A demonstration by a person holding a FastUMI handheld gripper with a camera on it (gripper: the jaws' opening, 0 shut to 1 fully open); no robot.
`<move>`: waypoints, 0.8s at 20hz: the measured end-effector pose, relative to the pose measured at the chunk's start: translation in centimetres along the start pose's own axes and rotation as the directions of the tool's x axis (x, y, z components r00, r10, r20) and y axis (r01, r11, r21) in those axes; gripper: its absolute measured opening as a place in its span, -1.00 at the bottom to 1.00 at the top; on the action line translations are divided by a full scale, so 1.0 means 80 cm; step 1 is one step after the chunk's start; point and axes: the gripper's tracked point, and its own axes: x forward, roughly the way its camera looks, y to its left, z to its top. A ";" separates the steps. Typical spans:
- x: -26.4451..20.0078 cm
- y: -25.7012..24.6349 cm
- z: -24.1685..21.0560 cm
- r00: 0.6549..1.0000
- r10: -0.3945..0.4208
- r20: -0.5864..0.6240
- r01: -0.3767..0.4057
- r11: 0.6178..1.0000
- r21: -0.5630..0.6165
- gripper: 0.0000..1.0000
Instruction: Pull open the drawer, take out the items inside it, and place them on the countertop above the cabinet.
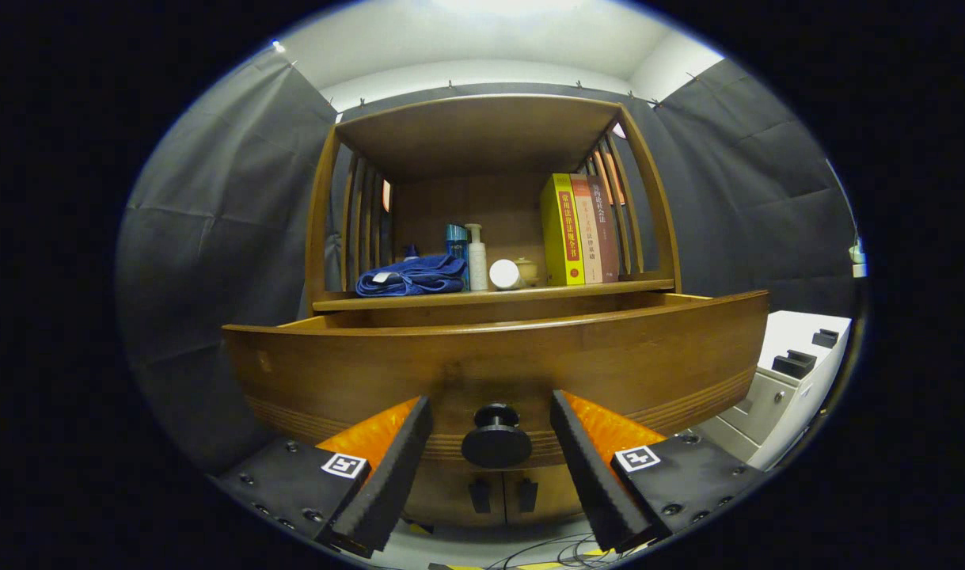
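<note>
The wooden drawer (498, 356) stands pulled out from the cabinet, its curved front close ahead of me. Its round dark knob (495, 439) sits between my two fingers, with a gap on each side. My gripper (491, 416) is open around the knob and touches nothing. The inside of the drawer is hidden behind its front panel. Above the drawer lies the countertop (494, 297), the shelf board of the cabinet.
On the countertop lie a folded blue towel (411, 277), a blue bottle (456, 245), a white pump bottle (476, 257), a white round jar (504, 275) and upright books (581, 229). A white unit (791, 372) stands to the right. Two small cabinet door handles (502, 495) show below the knob.
</note>
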 end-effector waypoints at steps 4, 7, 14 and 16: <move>0.006 -0.012 -0.003 1.000 -0.023 -0.014 0.023 0.999 0.030 0.95; 0.007 -0.009 -0.001 0.999 -0.029 -0.025 0.030 1.000 0.009 0.90; 0.033 -0.010 0.010 0.998 -0.027 -0.059 0.028 0.999 0.021 0.91; 0.050 -0.011 0.017 0.998 -0.027 -0.058 0.028 0.999 0.029 0.91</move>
